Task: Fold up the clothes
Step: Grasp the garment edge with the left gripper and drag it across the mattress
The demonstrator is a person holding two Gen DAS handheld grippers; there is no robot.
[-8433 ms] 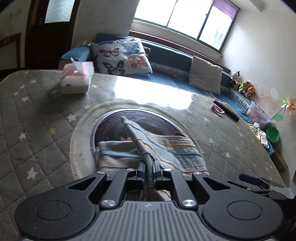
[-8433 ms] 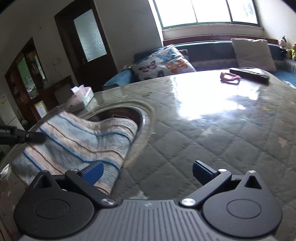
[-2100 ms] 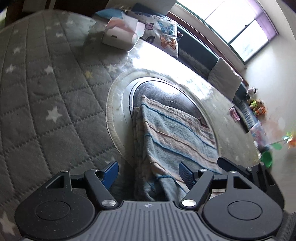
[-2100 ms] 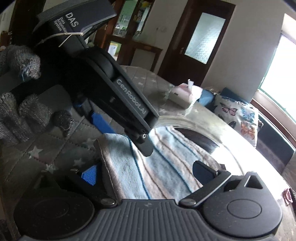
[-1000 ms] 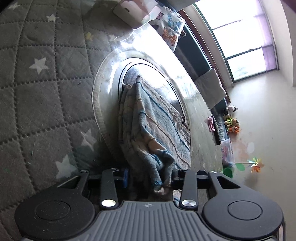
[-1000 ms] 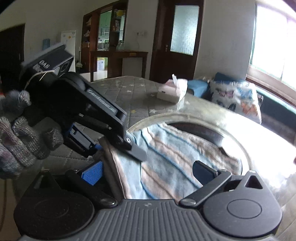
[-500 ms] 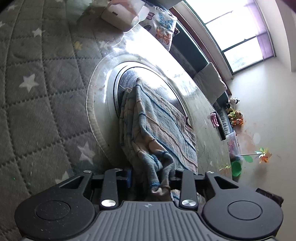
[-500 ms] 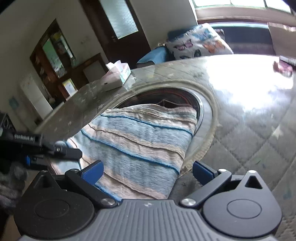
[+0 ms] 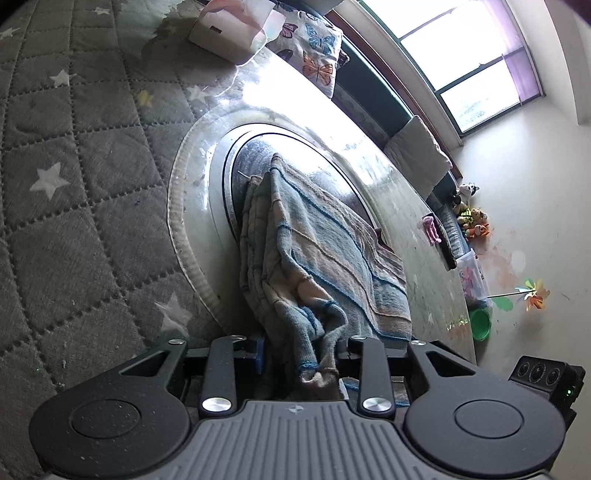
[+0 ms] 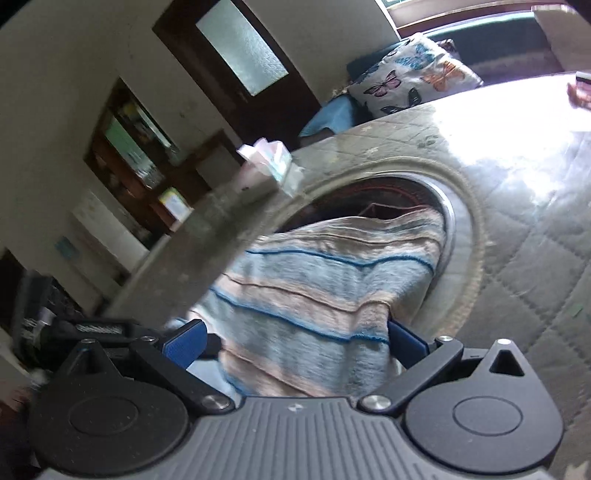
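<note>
A blue and beige striped towel (image 9: 317, 254) lies folded in layers over the round glass centre of the table (image 9: 92, 147). My left gripper (image 9: 303, 354) is shut on the towel's bunched near end, which hangs between the fingers. In the right wrist view the same towel (image 10: 325, 288) fills the space between the open fingers of my right gripper (image 10: 295, 339); its near edge sits between the blue pads, which are apart from it. The left gripper's body shows blurred at the left edge of that view.
A tissue box (image 9: 225, 29) stands at the table's far side, also in the right wrist view (image 10: 262, 166). A butterfly cushion (image 9: 314, 55) and a sofa lie beyond. A pink item (image 9: 430, 229) and a remote sit near the far right edge.
My right gripper has moved in low toward the towel, so the cloth now lies between its open fingers. My left gripper keeps its grip on the bunched end and has shifted slightly.
</note>
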